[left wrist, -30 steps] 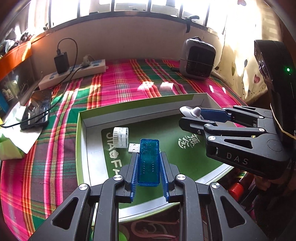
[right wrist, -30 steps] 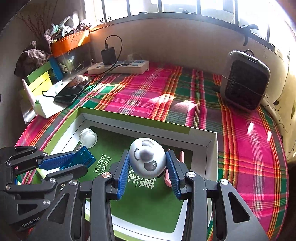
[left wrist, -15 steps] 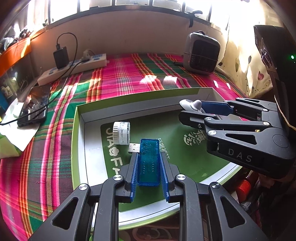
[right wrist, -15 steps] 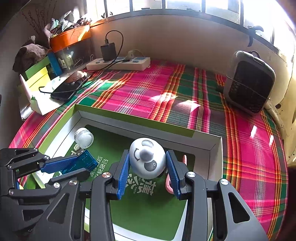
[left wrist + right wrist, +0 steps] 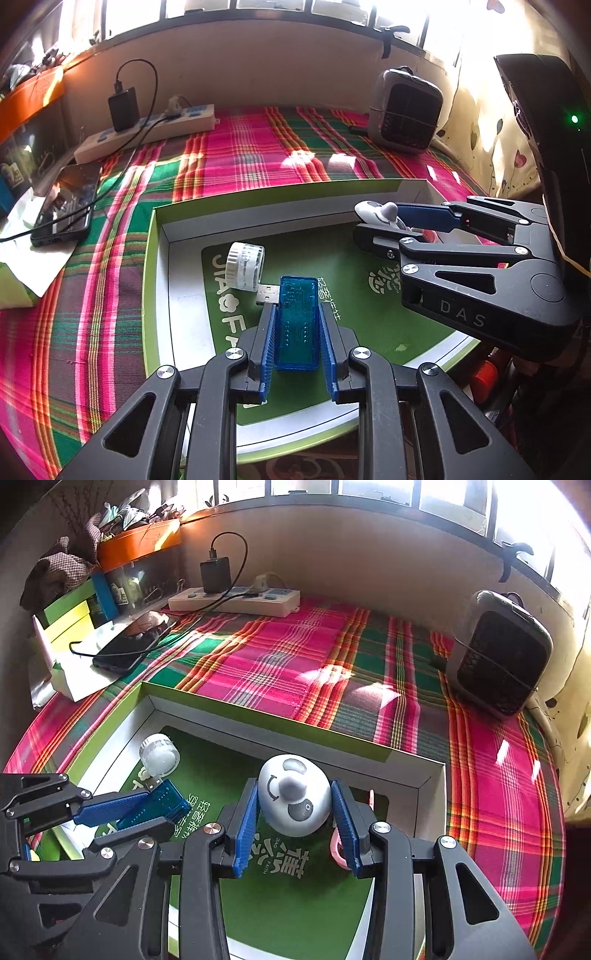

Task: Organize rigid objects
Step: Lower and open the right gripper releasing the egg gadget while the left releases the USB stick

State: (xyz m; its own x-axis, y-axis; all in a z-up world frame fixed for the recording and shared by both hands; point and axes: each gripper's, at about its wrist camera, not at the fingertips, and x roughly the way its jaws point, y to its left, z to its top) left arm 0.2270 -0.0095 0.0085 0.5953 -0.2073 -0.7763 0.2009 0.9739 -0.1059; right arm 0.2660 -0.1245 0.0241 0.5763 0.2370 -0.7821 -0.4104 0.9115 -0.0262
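my left claw [image 5: 297, 325] is clamped on a translucent blue usb stick [image 5: 298, 321], its blue ribbed pads pressing the long sides and its metal plug pointing away from me, above the shallow green-rimmed cardboard box lid with a dark green floor [image 5: 369, 188]. a small clear-and-white round cap [image 5: 245, 266] lies on its side on the lid's floor, just beyond the plug. my right claw [image 5: 295, 806] is clamped on a white egg-shaped toy with a grey nose and dark eye patch [image 5: 293, 794], above the right part of the same lid; a pink loop [image 5: 338, 847] shows just beside its right pad. the lid sits on a pink and green plaid cloth [image 5: 295, 657] over the worktop, with a white power strip [image 5: 236, 602], a black phone [image 5: 129, 646] and a small grey heater [image 5: 498, 661] well apart from it.
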